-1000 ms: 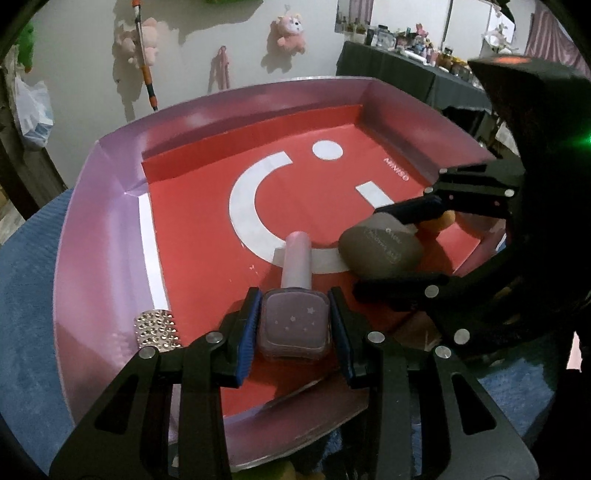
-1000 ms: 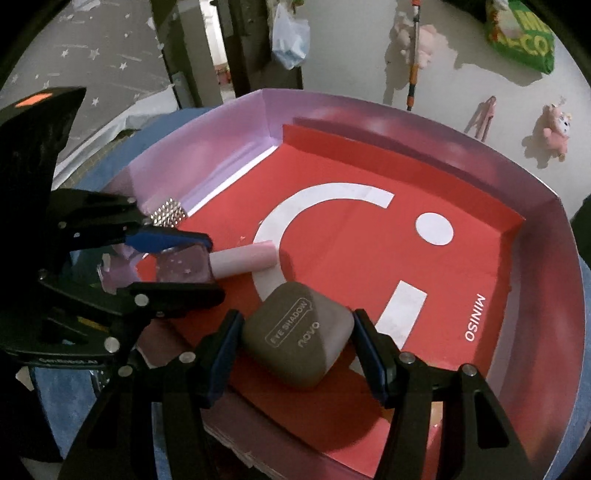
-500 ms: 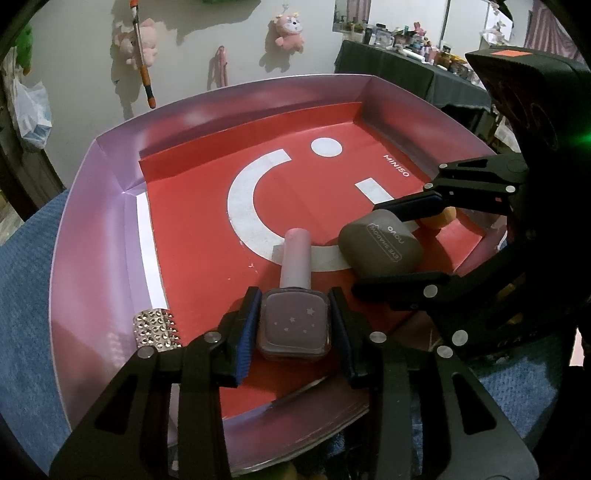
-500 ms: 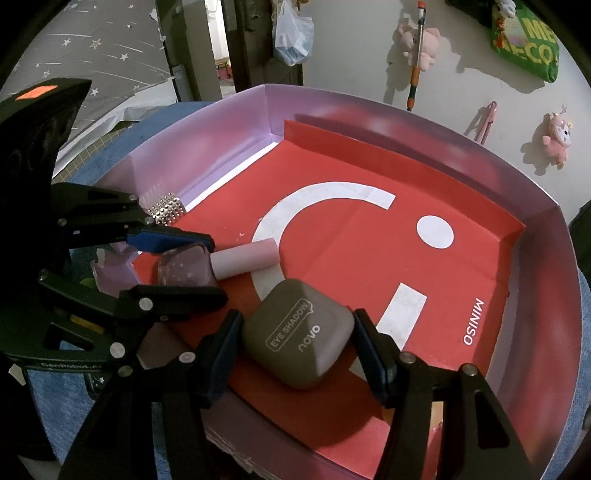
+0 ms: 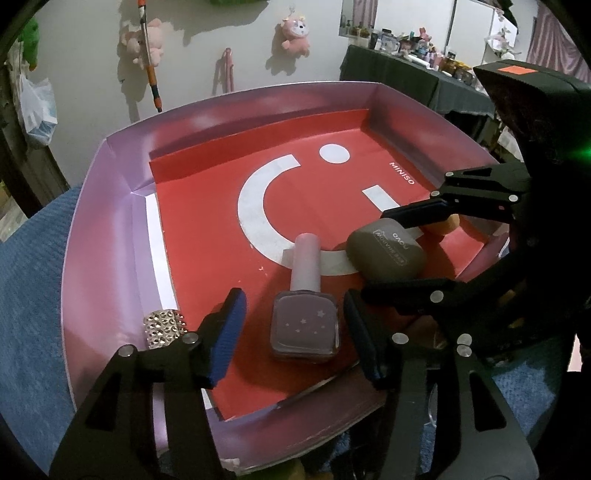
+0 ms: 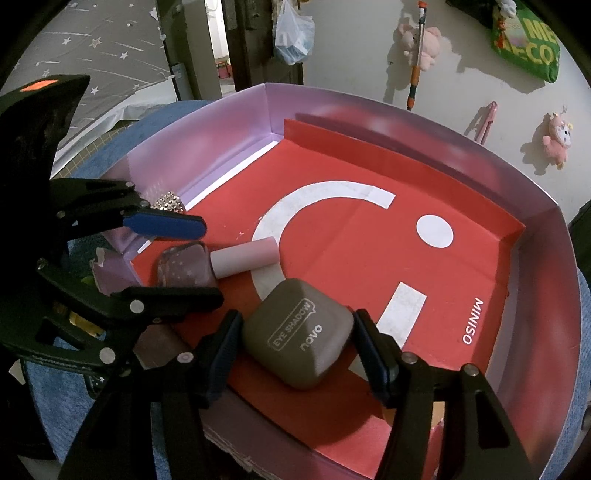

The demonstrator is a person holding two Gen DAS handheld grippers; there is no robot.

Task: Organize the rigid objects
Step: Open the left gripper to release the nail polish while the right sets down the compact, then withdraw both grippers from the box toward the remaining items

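Box: shallow cardboard box (image 5: 110, 229) with lilac walls and a red printed sheet (image 5: 207, 236) on its floor, standing on blue cloth (image 5: 26, 280).
Nail polish bottle: pale mauve bottle (image 5: 304, 325) with small stars, lying flat on the red sheet near the box's near edge, its pink cap (image 5: 306, 260) pointing toward the far wall.
Left tongs: left tongs (image 5: 295, 328) are spreading apart; the bottle lies between the blue pads (image 5: 227, 332), with a clear gap on each side, so nothing is pinched.
Eye shadow case: grey-brown rounded case (image 6: 297, 332) marked EYE SHADOW, lying on the red sheet just beside the bottle's cap, apart from it.
Right tongs: right tongs (image 6: 295, 341) straddle the case, parted; the pads look just off its sides, though the right wrist view is too steep to be sure of a gap.
Studded piece: small cylinder covered in shiny studs (image 5: 164, 326), at the left wall of the box, close beside the left pad.
Orange thing: something small and orange (image 5: 445, 225) behind the right tongs, mostly hidden.
Wall: pink plush toys (image 5: 295, 33) hang on the pale wall behind.
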